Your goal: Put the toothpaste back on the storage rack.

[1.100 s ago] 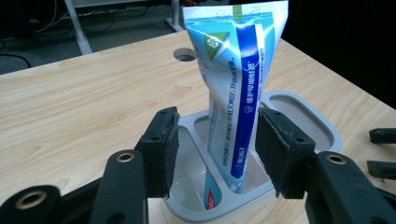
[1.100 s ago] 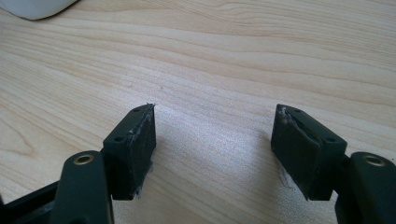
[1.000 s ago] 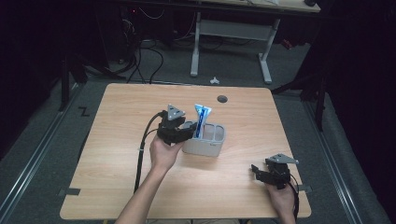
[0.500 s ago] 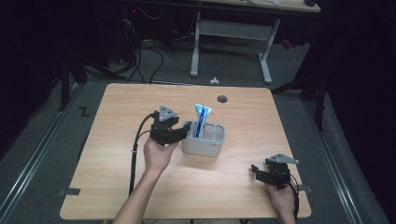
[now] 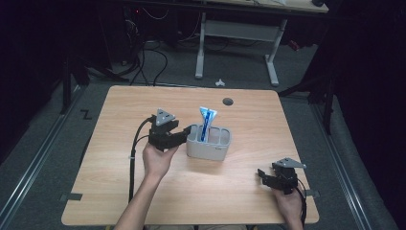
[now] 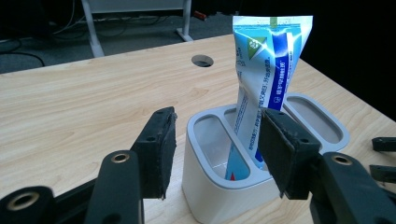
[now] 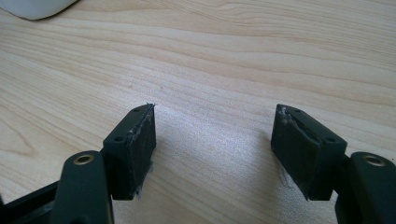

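Nearest you, at about five o'clock on the light wooden tabletop [image 5: 119, 191], your right hand [image 5: 287, 205] holds the right hand-held gripper [image 5: 266, 176] low over the wood. In the right gripper view its jaws stand spread wide with only bare wood grain between them, gripping nothing (a sliver of something white shows at the top left corner of that view).

Farther in, around nine o'clock of the tabletop's centre, your left hand [image 5: 159, 160] carries the left hand-held gripper [image 5: 185, 135], a black cable [image 5: 132, 163] trailing back toward you. Its jaws are also spread apart and hold nothing; in the left gripper view they sit just beside the near end of the white plastic organiser with oval compartments [image 6: 219, 196], not visibly touching it.

That organiser [image 5: 207, 152] rests near the middle of the tabletop. A blue and white printed sachet [image 6: 266, 79] stands upright in its compartment second from the left hand-held gripper's end, its top rising well above the rim [image 5: 207, 117].

Beyond it, toward twelve o'clock, a round cable hole [image 5: 228, 101] is cut near the far edge. Past the tabletop, a grey metal desk frame [image 5: 237, 45] stands on the dark floor.
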The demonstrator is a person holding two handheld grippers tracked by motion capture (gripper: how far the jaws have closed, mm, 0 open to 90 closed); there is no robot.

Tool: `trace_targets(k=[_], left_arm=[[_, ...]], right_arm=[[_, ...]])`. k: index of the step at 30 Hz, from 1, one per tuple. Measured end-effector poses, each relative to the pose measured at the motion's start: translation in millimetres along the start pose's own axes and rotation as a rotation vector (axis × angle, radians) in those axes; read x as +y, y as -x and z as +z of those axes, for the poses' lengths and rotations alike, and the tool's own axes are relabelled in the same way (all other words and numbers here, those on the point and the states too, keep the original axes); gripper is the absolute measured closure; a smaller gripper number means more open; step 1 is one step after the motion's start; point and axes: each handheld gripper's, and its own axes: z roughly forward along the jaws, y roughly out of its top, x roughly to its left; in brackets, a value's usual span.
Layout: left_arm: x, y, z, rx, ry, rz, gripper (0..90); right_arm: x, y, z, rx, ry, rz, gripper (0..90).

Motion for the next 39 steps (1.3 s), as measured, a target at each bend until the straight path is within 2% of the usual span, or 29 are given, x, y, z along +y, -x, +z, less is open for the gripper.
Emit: trace_targets(k=[13, 22, 39], left_arm=[[-6.3, -9.4, -11.0, 0.023, -0.004, -0.012, 45.7], [-12.2, -17.2, -18.4, 0.029, 0.001, -0.045, 44.4], [-23.0, -32.0, -44.2, 0.084, 0.013, -0.076, 39.8]], right_arm=[[0.0, 0.3, 0.0, 0.0, 0.0, -0.003, 31.1], [0.0, 0.4, 0.0, 0.001, 0.0, -0.002, 31.1], [0.0, 0.4, 0.0, 0.002, 0.0, 0.001, 31.2]])
